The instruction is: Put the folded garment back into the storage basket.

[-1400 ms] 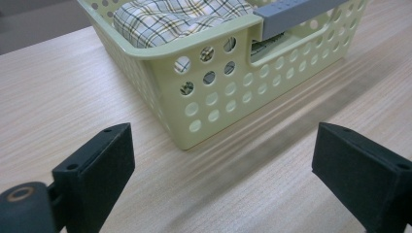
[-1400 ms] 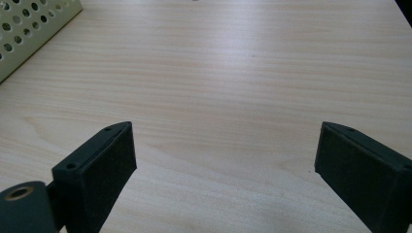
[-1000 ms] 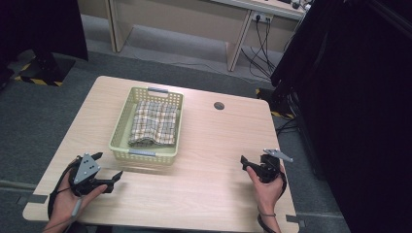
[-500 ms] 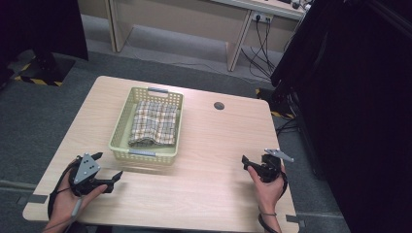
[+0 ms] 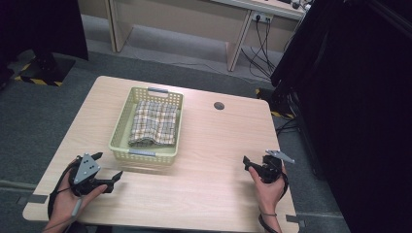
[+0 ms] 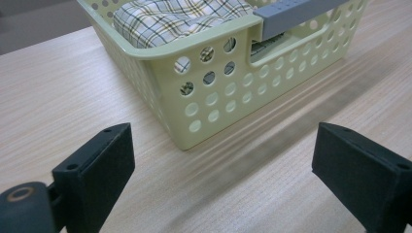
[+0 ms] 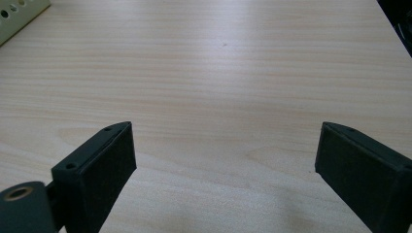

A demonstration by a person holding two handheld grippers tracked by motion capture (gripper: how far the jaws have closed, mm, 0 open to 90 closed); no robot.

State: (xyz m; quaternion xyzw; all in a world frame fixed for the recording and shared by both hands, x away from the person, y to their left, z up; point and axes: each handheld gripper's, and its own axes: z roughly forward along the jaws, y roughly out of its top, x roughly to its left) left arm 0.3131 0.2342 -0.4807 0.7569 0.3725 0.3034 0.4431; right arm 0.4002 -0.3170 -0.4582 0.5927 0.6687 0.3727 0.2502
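We note black left gripper (image 5: 108, 168) and right gripper (image 5: 248, 163), each topped by a grey three-cornered plate, black cables trailing

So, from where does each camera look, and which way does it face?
High view: above the person's side, looking forward and down on the table; both hands with the left gripper and right gripper enter from below.
Left gripper view: low over the table, facing the basket corner and its checked cloth; its open jaws show.
Right gripper view: low, facing bare tabletop; open jaws show.
Shared: the basket appears in all three.
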